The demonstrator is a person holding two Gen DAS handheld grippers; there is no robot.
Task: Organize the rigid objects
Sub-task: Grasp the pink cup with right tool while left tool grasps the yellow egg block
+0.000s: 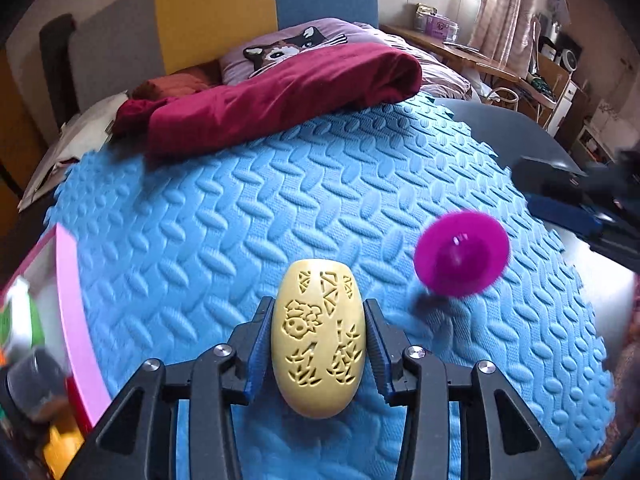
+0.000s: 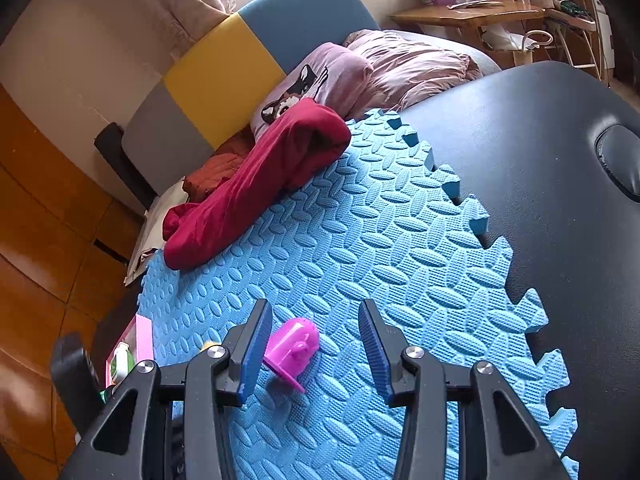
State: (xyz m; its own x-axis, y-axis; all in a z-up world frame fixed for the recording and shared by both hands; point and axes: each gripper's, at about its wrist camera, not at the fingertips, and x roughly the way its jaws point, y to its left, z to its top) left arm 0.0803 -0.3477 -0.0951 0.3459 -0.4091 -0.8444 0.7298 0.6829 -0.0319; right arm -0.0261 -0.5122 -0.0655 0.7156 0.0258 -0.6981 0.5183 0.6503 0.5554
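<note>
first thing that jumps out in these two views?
The yellow carved oval block sits between the left gripper fingers, which press its sides, low and centre on the blue foam mat. Right of it lies a magenta plastic toy, blurred. A crumpled dark red cloth lies along the mat's far edge.

Bed (image 1: 420, 64), yellow-blue headboard (image 1: 264, 4), wooden desk (image 2: 472, 12)
</note>
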